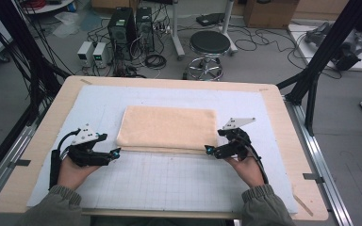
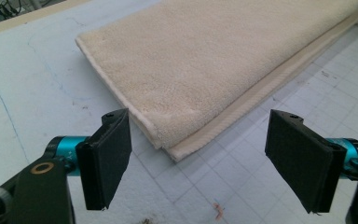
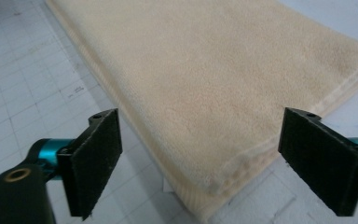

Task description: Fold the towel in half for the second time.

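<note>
The folded towel (image 1: 167, 128) lies at the mat's centre, long axis from 9 to 3 o'clock. Left gripper (image 1: 114, 153) and right gripper (image 1: 209, 149), jaws spread and empty, each face one near corner.

A wooden table (image 1: 283, 122) carries a white grid mat (image 1: 169, 183) covering most of its top. A folded beige towel (image 1: 167, 128) lies flat on the mat.

Folded towel (image 1: 167, 128): beige terry cloth, matt, nubby pile. Beneath it, gridded mat (image 1: 169, 181): smooth, matt. Table (image 1: 59, 106) rim: pale wood.
</note>
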The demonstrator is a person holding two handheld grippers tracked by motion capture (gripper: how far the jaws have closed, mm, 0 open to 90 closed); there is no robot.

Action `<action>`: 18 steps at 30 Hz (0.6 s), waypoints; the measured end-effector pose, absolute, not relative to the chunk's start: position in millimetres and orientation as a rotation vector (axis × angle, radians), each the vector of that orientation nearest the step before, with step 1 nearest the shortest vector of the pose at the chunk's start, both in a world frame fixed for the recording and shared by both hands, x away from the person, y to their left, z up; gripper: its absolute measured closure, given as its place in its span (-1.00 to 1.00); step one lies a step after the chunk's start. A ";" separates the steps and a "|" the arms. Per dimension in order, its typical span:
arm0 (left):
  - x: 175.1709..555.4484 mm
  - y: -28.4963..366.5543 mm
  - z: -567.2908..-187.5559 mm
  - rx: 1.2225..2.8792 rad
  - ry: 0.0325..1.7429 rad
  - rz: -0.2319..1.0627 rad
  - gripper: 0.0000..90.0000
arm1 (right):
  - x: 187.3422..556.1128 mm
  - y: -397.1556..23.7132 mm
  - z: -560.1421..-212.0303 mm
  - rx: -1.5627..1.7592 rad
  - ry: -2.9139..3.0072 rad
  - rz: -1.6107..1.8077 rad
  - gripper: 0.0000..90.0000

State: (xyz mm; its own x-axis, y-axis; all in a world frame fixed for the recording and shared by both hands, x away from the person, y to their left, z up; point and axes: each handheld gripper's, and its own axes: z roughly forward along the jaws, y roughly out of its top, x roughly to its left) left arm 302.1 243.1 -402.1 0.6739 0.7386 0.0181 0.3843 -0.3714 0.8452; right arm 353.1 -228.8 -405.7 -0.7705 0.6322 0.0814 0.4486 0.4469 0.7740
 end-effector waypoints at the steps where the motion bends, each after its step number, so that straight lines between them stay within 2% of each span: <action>1: 301.3 243.4 -402.5 1.995 0.871 0.502 -0.49 | 352.7 -229.9 -405.5 0.929 2.483 1.226 -0.72; 18: 280.4 246.3 -402.8 1.984 0.867 0.476 -0.59 | 323.0 -244.1 -405.0 0.908 2.433 1.293 -0.73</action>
